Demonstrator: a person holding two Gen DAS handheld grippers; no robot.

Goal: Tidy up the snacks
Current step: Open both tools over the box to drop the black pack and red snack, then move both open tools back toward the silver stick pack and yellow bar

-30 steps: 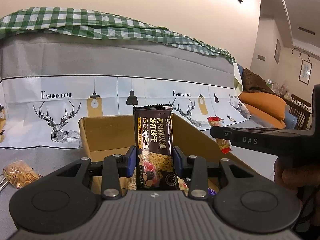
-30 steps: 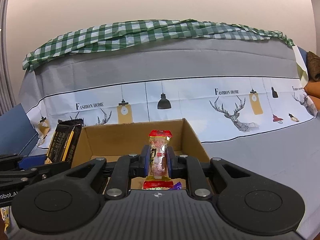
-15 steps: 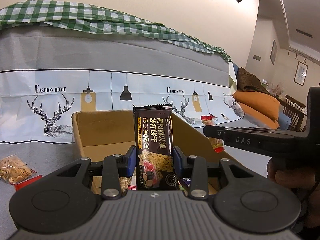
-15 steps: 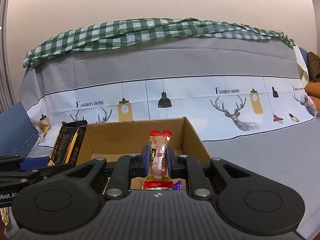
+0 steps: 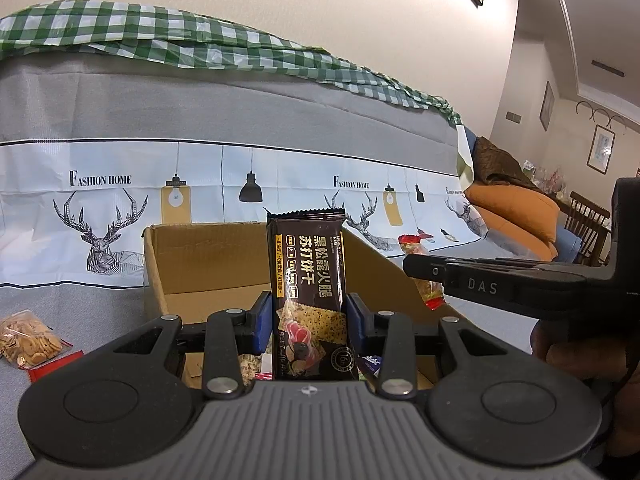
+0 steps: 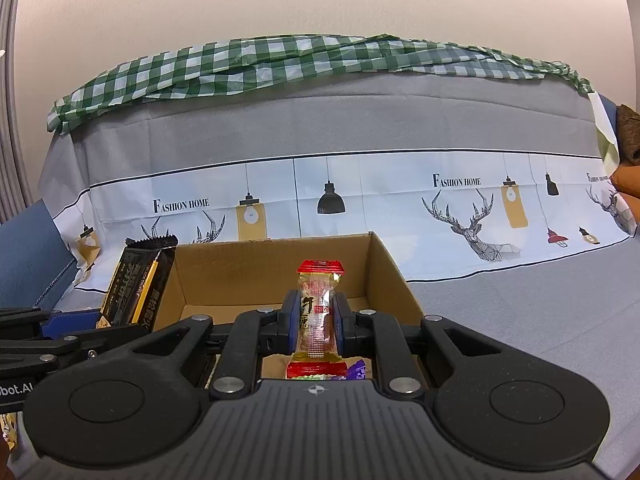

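Observation:
My left gripper (image 5: 307, 320) is shut on a dark brown cracker packet (image 5: 308, 276) held upright over the open cardboard box (image 5: 208, 264). My right gripper (image 6: 317, 322) is shut on a small clear snack packet with red ends (image 6: 318, 312), held upright above the same box (image 6: 260, 268). In the right wrist view the cracker packet (image 6: 138, 280) shows at the box's left wall. In the left wrist view the red-ended packet (image 5: 424, 272) shows at the right, in the right gripper's fingers. Several snacks lie in the box bottom, mostly hidden.
The box stands on a grey cloth-covered seat with a deer-print backrest (image 5: 100, 216). A clear bag of golden crackers (image 5: 28, 336) lies left of the box. Orange cushions (image 5: 516, 212) and a wooden chair (image 5: 588, 228) are at far right.
The left view has shifted a little, the box and backrest sliding left and lower in view. Both packets stay gripped; the right gripper has barely moved.

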